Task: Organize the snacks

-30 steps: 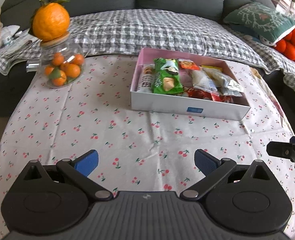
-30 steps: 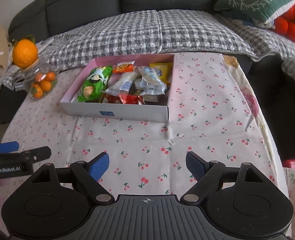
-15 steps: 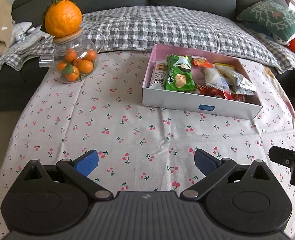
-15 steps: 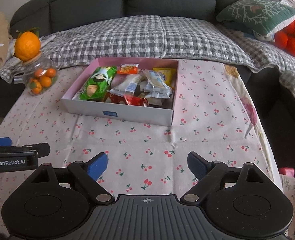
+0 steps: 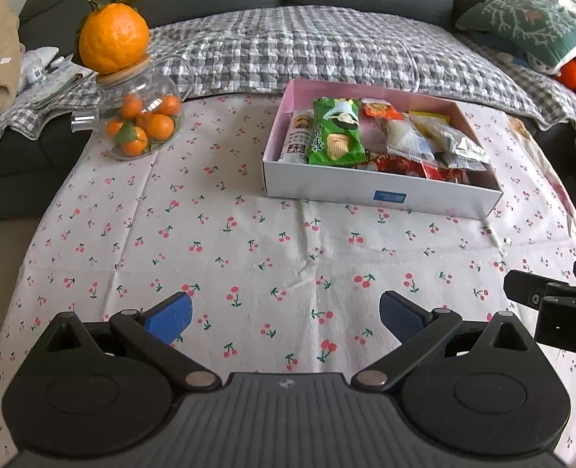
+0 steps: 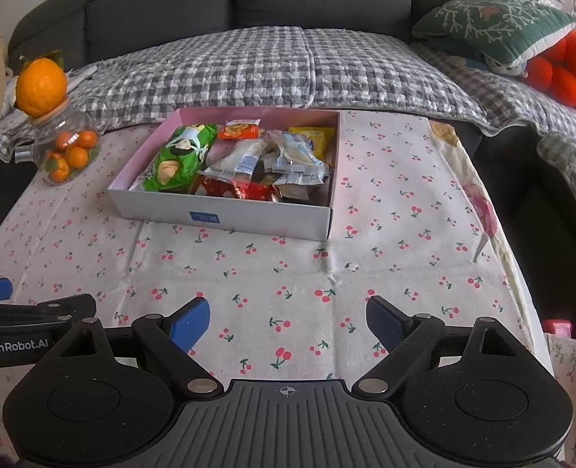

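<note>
While both grippers hover low over the near part of the tablecloth (image 5: 249, 234), their jaws stand spread wide and hold nothing: the left gripper (image 5: 286, 314) and the right gripper (image 6: 288, 318) each show bare cloth between the blue pads. The snacks all lie inside the box (image 6: 225, 210), which sits on the far half of the table, toward the sofa (image 6: 288, 0); no packet shows on the cloth outside it. The green packet (image 5: 335, 132) lies along the left side of the box on top of another pack, and a loose heap of clear and red wrappers (image 6: 272, 167) fills the rest.

This layout fits either a box already filled or a box waiting to be sorted, so the pictures do not settle which step is in hand. For any handling of the packets, approach from above the box wall, pinch one wrapper at its sealed end, and lift clear before moving sideways, as the foil is judged slippery and the heap may shift.

Open room: the wide bare cloth between grippers and box. Edges to respect: the right table edge beside the box, and the glass jar (image 5: 141, 121) with the orange (image 5: 114, 39) balanced on its lid at far left, well apart from the box
</note>
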